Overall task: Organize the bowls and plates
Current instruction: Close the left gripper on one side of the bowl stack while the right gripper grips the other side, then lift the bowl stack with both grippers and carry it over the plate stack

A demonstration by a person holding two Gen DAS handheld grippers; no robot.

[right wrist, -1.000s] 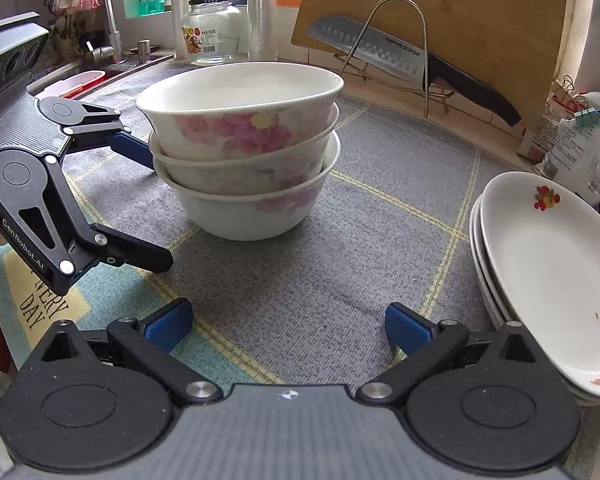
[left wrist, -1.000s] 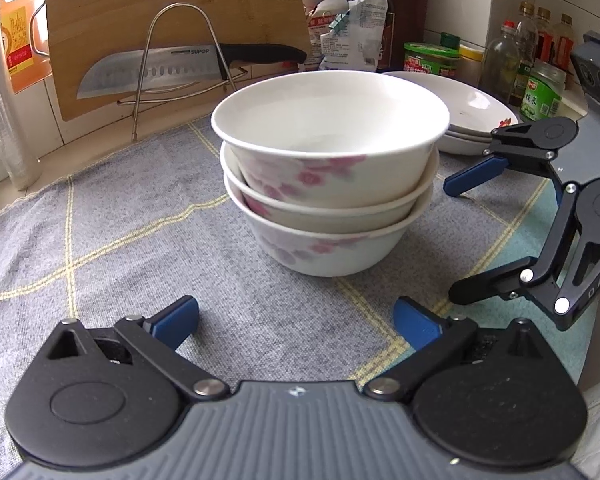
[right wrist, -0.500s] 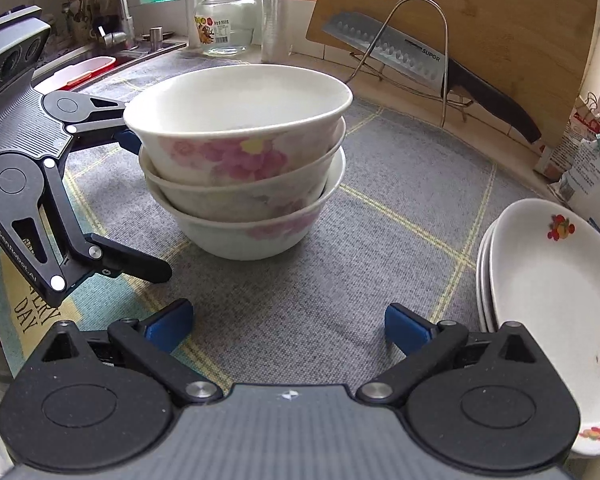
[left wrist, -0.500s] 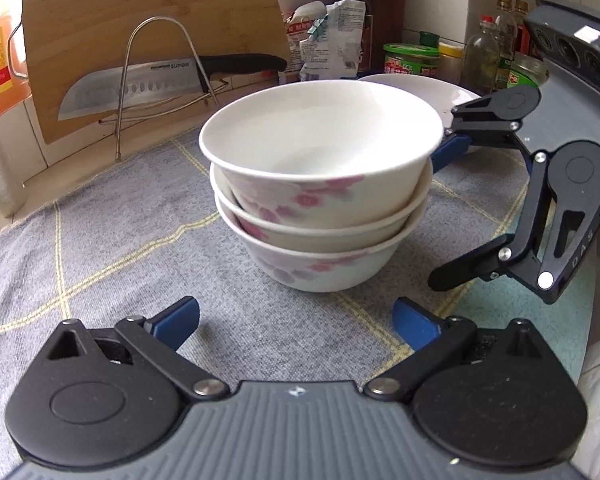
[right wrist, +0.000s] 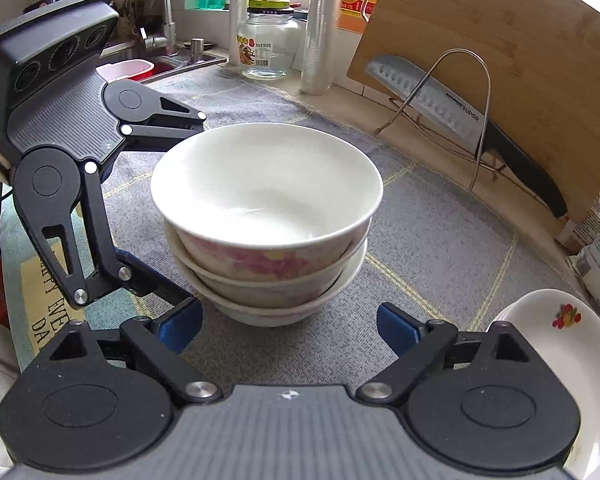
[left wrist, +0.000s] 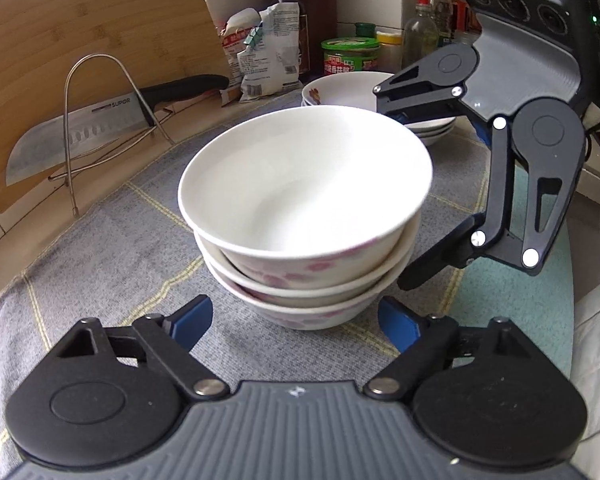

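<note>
"SUPOR" is reading clearly on the steel blade of the knife (left wrist: 76, 136), which is leaning in a bent-wire rack (right wrist: 448, 92) against a bamboo cutting board (right wrist: 500, 48). Three glossy white bowls with pink flowers, the stack of bowls (left wrist: 306, 216), are sitting on the grey woven cloth (left wrist: 112, 248) over the bench, between the two tools. The left tool (left wrist: 296, 320) and right tool (right wrist: 288, 322) have just been closing yet are standing apart, pads clear of the bottom bowl, while the stacked plates (left wrist: 420, 128) are lying partly hidden behind.

Stacked bowls (left wrist: 306, 216) crowded by both grippers; cloth (left wrist: 112, 248) beyond lies open.
</note>
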